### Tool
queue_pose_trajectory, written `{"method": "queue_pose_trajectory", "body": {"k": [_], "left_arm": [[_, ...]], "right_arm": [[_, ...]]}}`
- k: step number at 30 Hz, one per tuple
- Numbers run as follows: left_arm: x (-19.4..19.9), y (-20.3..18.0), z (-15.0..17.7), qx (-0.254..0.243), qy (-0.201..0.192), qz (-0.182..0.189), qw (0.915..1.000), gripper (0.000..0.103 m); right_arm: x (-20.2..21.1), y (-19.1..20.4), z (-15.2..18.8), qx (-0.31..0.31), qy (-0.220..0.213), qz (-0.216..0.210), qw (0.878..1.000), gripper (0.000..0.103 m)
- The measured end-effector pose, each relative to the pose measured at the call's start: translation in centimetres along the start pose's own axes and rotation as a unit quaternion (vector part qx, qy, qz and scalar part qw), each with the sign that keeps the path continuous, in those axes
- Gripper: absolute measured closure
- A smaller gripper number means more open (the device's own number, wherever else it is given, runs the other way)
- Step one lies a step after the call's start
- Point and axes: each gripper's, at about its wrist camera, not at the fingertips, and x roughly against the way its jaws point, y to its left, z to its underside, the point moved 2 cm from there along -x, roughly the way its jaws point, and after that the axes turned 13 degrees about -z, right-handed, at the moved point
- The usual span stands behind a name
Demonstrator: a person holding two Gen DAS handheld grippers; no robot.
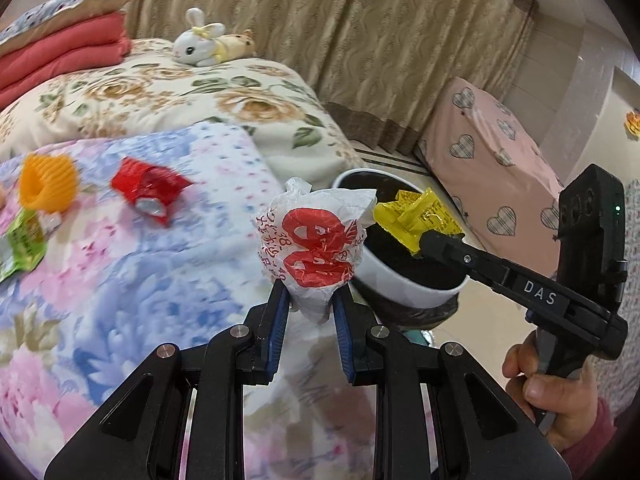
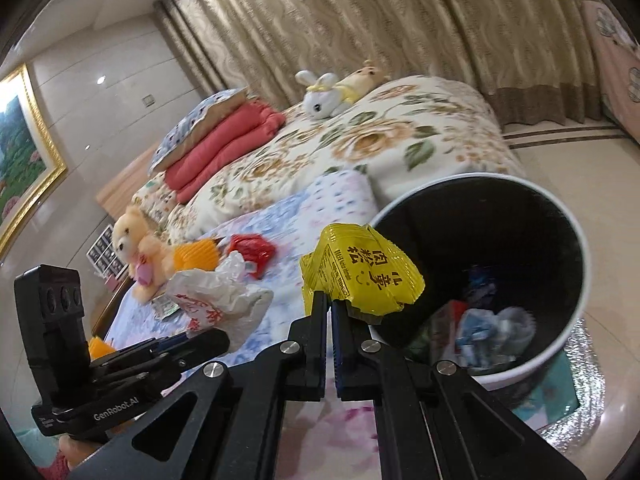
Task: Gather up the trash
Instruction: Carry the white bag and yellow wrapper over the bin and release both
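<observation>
My left gripper (image 1: 309, 294) is shut on a crumpled white plastic bag with red print (image 1: 316, 240), held above the bed's edge beside the bin. My right gripper (image 2: 331, 300) is shut on a yellow wrapper (image 2: 360, 272), and the left wrist view shows that wrapper (image 1: 416, 216) over the bin's mouth. The white bin with a black inside (image 2: 560, 340) stands on the floor against the bed, with several pieces of trash (image 2: 484, 332) at its bottom. On the flowered blanket lie a red wrapper (image 1: 146, 190), an orange ribbed cup (image 1: 48, 184) and a green packet (image 1: 22, 244).
A white plush rabbit (image 1: 198, 42) and folded red bedding (image 1: 60, 56) lie further up the bed. A plush bear (image 2: 136, 252) sits on the blanket. Curtains (image 1: 360, 40) hang behind, and a pink heart-patterned cover (image 1: 492, 168) stands past the bin. A hand (image 1: 556, 388) holds the right gripper.
</observation>
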Motion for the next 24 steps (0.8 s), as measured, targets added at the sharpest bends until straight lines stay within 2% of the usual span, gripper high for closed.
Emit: {"method": "queue_pose_trajectory", "body": {"k": [12,24], "left_arm": [[-1.7,-5.0,-2.1,-0.042,0.001,0.015,0.999,0.082],[-3.9,-7.6,-2.7,-0.063,0.014,0.016,0.9978,0.082]], "right_arm": [[2.3,-4.3,-0.8,-0.035,-0.017,0.019,0.999,0.101],[3.2,-7.2,-1.5,-0.049,-0.018,0.034,0.998,0.101]]}}
